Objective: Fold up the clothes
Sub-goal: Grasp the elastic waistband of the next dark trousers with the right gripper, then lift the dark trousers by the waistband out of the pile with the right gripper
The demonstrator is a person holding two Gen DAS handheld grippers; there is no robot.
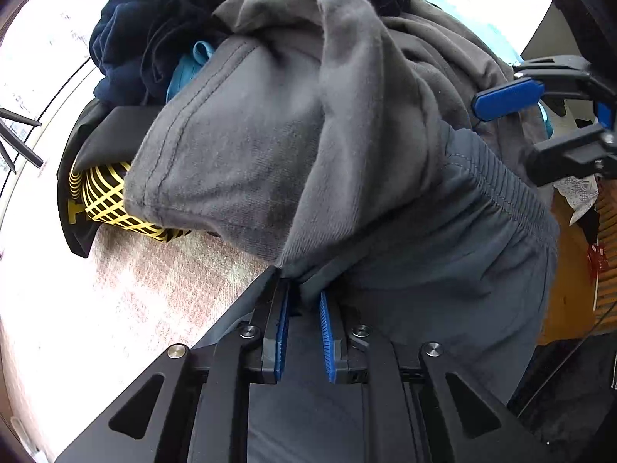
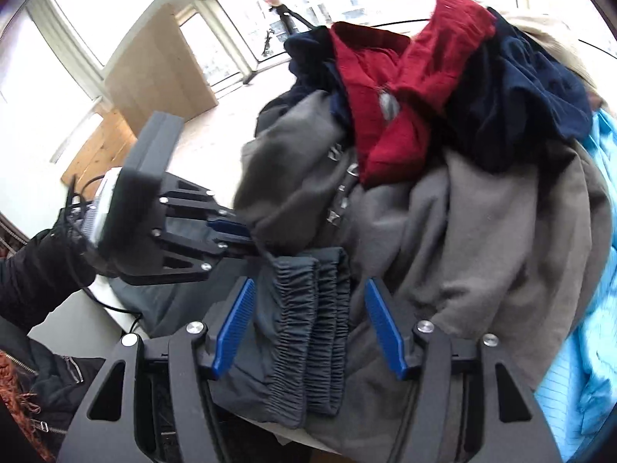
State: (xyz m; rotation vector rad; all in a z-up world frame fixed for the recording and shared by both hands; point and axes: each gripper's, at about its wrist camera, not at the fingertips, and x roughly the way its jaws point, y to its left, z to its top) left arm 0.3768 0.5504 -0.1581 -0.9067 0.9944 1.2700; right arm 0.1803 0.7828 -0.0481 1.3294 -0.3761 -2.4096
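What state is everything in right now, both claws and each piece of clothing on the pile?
Left gripper: nearly shut, pinching cloth where the grey sweatshirt meets the slate shorts.
Right gripper: open, pads either side of the waistband, not pressing it.
Slate shorts: bunched, unfolded.
Grey sweatshirt: crumpled, draped over the pile.
Red garment: crumpled on top.
Navy garment: crumpled.
Light blue shirt: rumpled at the pile's edge.

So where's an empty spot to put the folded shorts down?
The bare tabletop, beside the yellow-striped black garment and below the grey top, is free. The rest is crowded: the clothes pile fills it.
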